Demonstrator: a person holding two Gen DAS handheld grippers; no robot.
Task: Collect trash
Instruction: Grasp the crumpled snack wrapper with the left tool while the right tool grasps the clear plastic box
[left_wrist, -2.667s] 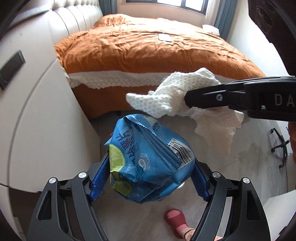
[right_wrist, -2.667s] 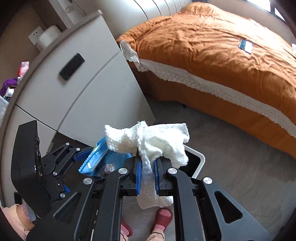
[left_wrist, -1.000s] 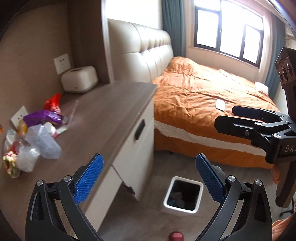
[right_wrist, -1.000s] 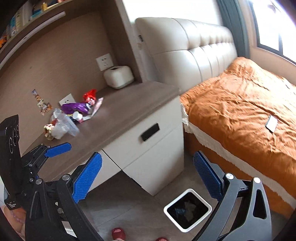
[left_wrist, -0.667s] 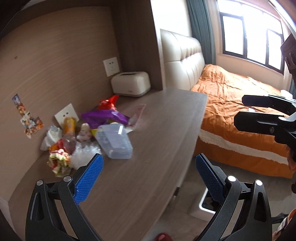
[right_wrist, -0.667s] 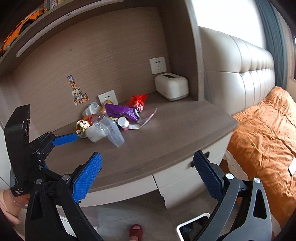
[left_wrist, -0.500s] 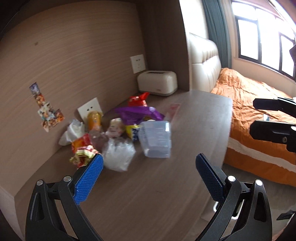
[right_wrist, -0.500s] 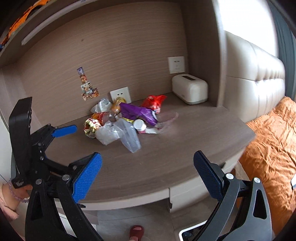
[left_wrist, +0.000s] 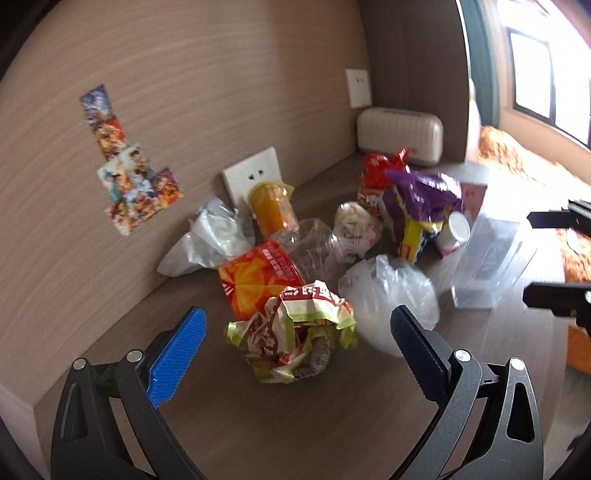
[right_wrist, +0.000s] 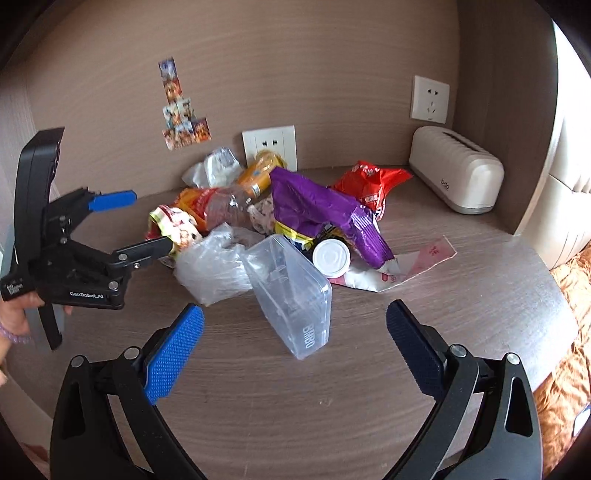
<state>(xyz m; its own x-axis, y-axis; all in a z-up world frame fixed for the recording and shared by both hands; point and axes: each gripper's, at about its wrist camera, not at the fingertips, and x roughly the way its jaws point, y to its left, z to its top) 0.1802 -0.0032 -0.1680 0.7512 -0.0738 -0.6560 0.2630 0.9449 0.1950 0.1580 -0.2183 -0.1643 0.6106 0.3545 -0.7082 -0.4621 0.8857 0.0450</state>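
Both claws, left claw (left_wrist: 293, 334) and right claw (right_wrist: 293, 334), gape wide and empty over the surface (right_wrist: 332, 406); reach step, next close on crumpled wrapper (left_wrist: 291, 334) and clear box (right_wrist: 291, 295).

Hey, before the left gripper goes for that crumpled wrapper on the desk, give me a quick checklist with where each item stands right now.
1. Left gripper open and not holding anything: ok.
2. Crumpled wrapper between its fingers' line of approach: ok, it sits centred ahead of them.
3. Wrapper free of neighbours: not ok, it touches or overlaps the orange-labelled bottle behind it and the clear plastic bag on the right.
4. Right gripper open and out of the way: ok, it faces the clear plastic box at the pile's other side.
5. Bin within reach for the drop: cannot tell, no bin in either view.
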